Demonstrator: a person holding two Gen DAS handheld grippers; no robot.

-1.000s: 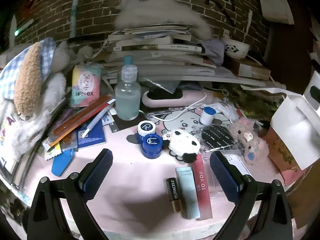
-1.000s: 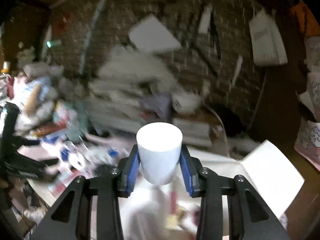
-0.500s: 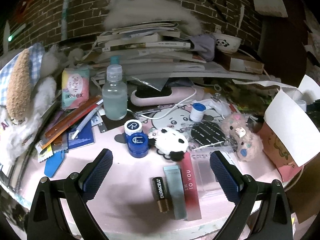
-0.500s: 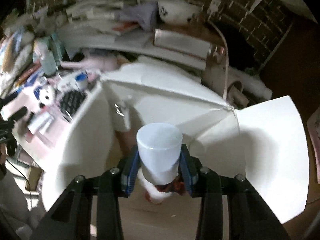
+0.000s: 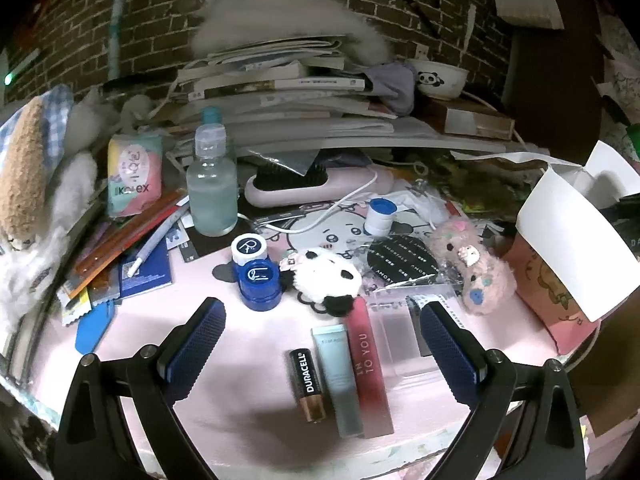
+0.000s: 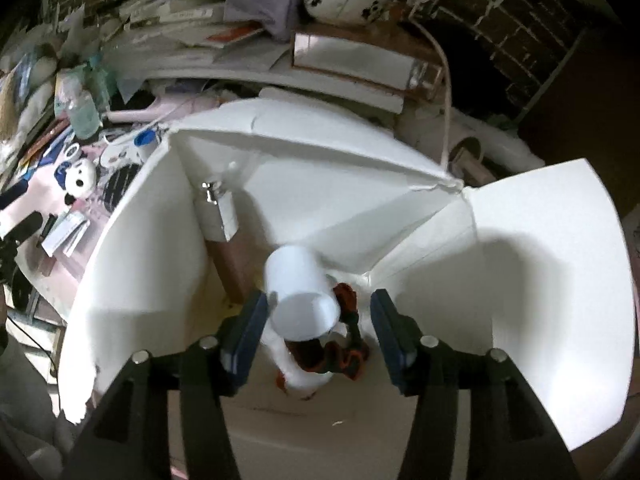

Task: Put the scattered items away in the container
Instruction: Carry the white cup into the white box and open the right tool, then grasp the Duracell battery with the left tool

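right gripper (image 6: 318, 330) jaws wide, white cup (image 6: 300, 294) tilted between them inside the white box (image 6: 540, 280). only the left view shows left gripper (image 5: 322, 342) wide above battery (image 5: 307, 384).

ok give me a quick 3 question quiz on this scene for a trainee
1. True or false: the right gripper is clamped on the white cup.
2. Which lies directly beside the battery on the pink table? A) green marker B) pale blue tube C) metal spoon
3. Fill in: the left gripper is ____ and holds nothing.

Key
1. False: its jaws stand apart, and the cup sits tilted between them over the open white box.
2. B
3. open
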